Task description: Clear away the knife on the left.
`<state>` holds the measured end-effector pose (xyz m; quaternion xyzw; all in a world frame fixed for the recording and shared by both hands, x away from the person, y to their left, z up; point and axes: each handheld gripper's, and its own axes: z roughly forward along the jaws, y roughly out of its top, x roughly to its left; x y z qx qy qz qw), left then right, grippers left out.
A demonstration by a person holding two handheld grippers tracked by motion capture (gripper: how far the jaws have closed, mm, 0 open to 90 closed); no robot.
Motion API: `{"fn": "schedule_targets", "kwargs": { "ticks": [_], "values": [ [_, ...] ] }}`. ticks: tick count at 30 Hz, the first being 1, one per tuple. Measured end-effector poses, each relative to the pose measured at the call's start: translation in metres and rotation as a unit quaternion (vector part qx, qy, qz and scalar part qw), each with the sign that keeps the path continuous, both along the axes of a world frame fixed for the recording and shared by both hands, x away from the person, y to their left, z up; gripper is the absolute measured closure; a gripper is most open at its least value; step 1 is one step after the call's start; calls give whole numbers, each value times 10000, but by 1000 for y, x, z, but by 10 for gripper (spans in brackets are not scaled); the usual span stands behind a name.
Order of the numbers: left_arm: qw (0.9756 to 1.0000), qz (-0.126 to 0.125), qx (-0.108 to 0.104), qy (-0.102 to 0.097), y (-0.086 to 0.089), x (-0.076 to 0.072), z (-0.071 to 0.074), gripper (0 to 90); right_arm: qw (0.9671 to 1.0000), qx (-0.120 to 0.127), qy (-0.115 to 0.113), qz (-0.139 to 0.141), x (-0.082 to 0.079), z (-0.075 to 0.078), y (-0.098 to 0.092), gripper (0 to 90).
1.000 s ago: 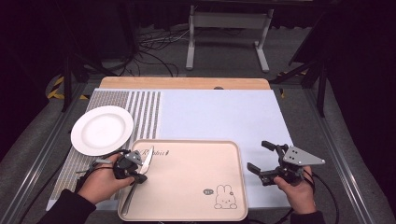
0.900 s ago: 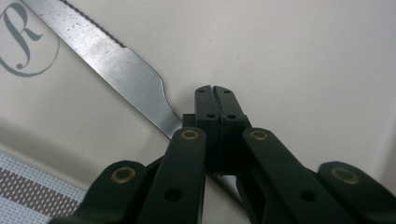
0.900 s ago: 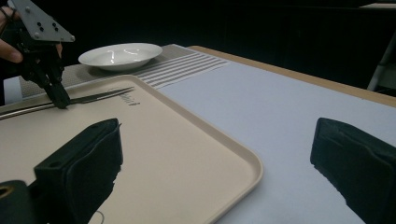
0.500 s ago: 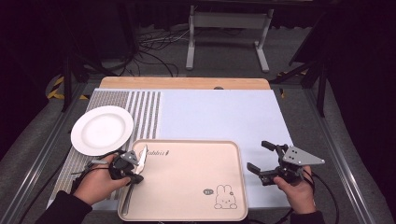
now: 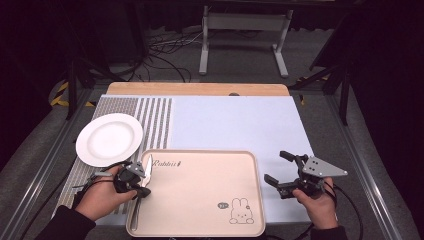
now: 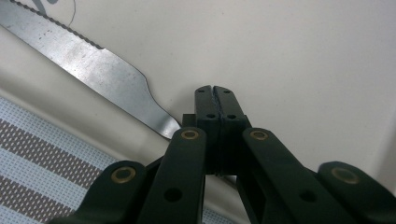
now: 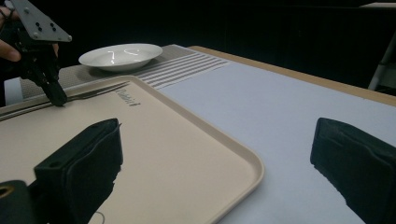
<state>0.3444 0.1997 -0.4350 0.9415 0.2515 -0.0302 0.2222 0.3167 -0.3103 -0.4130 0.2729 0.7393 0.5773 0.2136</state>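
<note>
Two jaws of the left gripper [image 6: 215, 100] are seen pressed flat together right over the knife [image 6: 100, 77], but whether the handle is actually pinched can't be told, since it's hidden under the linkage. The knife is lying along the tray's [image 5: 200, 200] left edge, blade toward the plate [image 5: 109, 138]. Plenty could be botched here: a thin, slick steel handle could easily be squirted out of flat black pads, or levered against the tray's raised rim and sent skidding across that smooth beige plastic. The serrated blade could also get dragged over the woven striped mat [image 5: 150, 120]. The right gripper [image 5: 280, 172] is held wide open, nothing in it, just off the tray's right edge.
</note>
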Motion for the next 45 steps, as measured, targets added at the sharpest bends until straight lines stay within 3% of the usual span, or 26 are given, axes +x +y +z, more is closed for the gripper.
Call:
{"fn": "schedule_targets", "kwargs": {
  "ticks": [5, 7, 12, 13, 14, 18, 20, 21, 24, 28, 29, 30, 31, 33, 34, 35, 36, 37, 39, 40, 41, 43, 44, 45],
  "values": [
    [10000, 2, -65, -10, 0, -1, 1, 875, 10000, -4, -1, 2, 0, 0, 0, 28],
    [9997, -8, -220, -89, -2, -2, 5, 828, 10000, -12, -1, -1, 0, 0, 1, 28],
    [9989, 80, -385, -240, -3, -3, 13, 557, 10000, -22, -5, 5, 0, 0, 1, 29],
    [9985, 109, -433, -320, -3, -3, 15, 492, 10000, -11, -4, 3, -1, 0, 0, 29],
    [9980, 104, -461, -411, -4, -3, 17, 492, 10000, -11, -4, 3, -1, 0, 0, 29],
    [9942, 243, -641, -824, -4, -4, 26, 212, 10000, -24, -6, 11, -1, 0, 1, 28],
    [9932, 263, -670, -913, -3, -4, 27, 147, 10000, -27, 2, 18, 0, 0, 1, 29],
    [9915, 288, -765, -1012, -2, -5, 29, 126, 10000, -23, 12, 14, 0, 0, 1, 28],
    [9894, 304, -882, -1112, 1, -6, 31, 109, 10000, -22, 10, 13, 0, -1, 1, 28],
    [9825, 359, -1159, -1412, 8, -7, 32, 76, 10000, -29, 13, 2, 0, -1, 1, 28],
    [9793, 361, -1298, -1512, 11, -7, 31, 70, 10000, -35, 15, 9, 0, -1, 2, 28],
    [9793, 361, -1298, -1512, 11, -7, 31, 72, 10000, -31, 14, 16, 0, -1, 2, 28],
    [9773, 373, -1402, -1544, 13, -7, 31, 71, 10000, -29, 13, 24, 0, -1, 2, 28],
    [9723, 410, -1601, -1654, 17, -8, 30, 71, 10000, -28, 15, 26, 0, -1, 2, 28],
    [9687, 421, -1706, -1751, 20, -8, 30, 73, 10000, -27, 14, 7, 0, -1, 1, 27],
    [9637, 433, -1864, -1862, 24, -10, 31, 73, 10000, -28, 12, 2, 0, -1, 1, 26],
    [9637, 433, -1864, -1862, 24, -10, 31, 74, 10000, -24, 12, -3, 0, -1, 1, 27],
    [9592, 426, -1954, -2000, 29, -12, 31, 76, 10000, -27, 20, 2, 0, -2, 1, 26],
    [9535, 458, -2089, -2125, 35, -13, 30, 77, 10000, -13, 35, 12, 1, -3, 1, 24],
    [9493, 511, -2233, -2155, 38, -14, 29, 77, 10000, -19, 34, 8, 1, -3, 1, 24],
    [9493, 511, -2233, -2155, 38, -14, 29, 77, 10000, -24, 34, 8, 1, -4, 1, 24],
    [9404, 581, -2499, -2234, 45, -16, 25, 77, 10000, -34, 42, 19, 1, -4, 2, 24],
    [9404, 581, -2499, -2234, 45, -16, 25, 77, 10000, -23, 38, 23, 1, -5, 2, 24],
    [9374, 616, -2568, -2271, 48, -17, 23, 77, 10000, -18, 36, 14, 1, -5, 1, 24]
  ]
}}
